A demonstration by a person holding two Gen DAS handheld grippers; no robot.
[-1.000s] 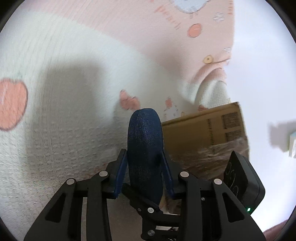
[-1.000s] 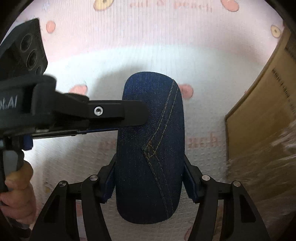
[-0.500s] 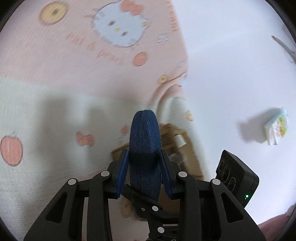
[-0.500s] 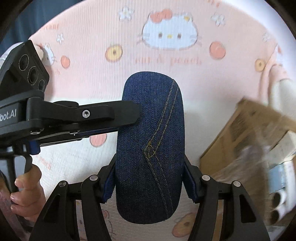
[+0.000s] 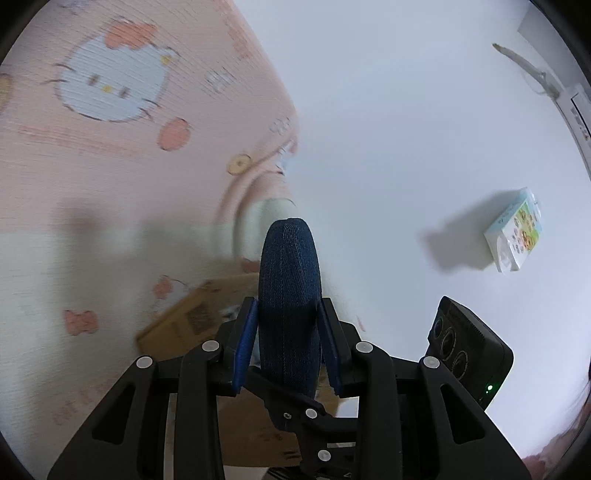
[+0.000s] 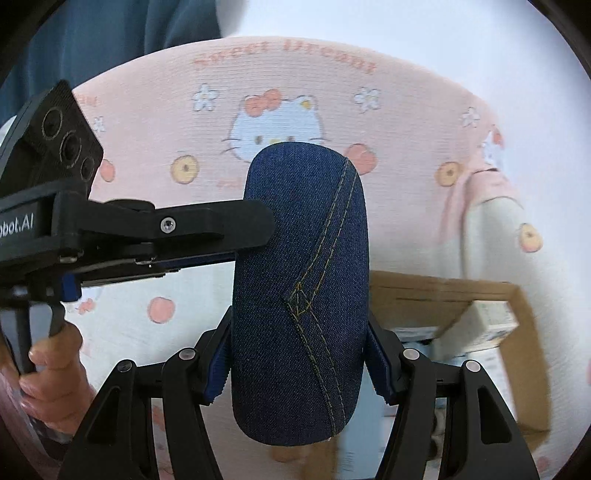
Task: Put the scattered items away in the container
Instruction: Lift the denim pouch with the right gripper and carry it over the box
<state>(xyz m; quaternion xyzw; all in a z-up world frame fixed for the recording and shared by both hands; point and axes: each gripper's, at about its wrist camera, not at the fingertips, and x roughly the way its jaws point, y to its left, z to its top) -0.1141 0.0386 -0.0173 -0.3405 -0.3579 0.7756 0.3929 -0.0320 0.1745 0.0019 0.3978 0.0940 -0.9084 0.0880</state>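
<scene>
A dark blue denim case [image 6: 301, 288] with yellow stitching hangs in the air, held by both grippers. My right gripper [image 6: 299, 332] is shut across its wide sides near the lower end. My left gripper [image 6: 255, 242] comes in from the left and clamps its flat faces. In the left wrist view the case [image 5: 290, 280] shows edge-on, with the left gripper [image 5: 288, 314] shut on it. The open cardboard box [image 6: 443, 291] sits below and to the right on the blanket, with small white packages inside. It also shows behind the case as the cardboard box [image 5: 192, 314].
A pink and white cartoon-cat blanket [image 6: 277, 125] covers the surface under the case. A small printed tissue pack [image 5: 515, 236] lies on the white surface to the right. A person's hand [image 6: 55, 362] holds the left gripper's handle. Blue fabric [image 6: 110, 33] is at the far top left.
Both grippers have risen with the case still held. The blanket and box have dropped away, and the box's open top now shows at the right of the right wrist view.
</scene>
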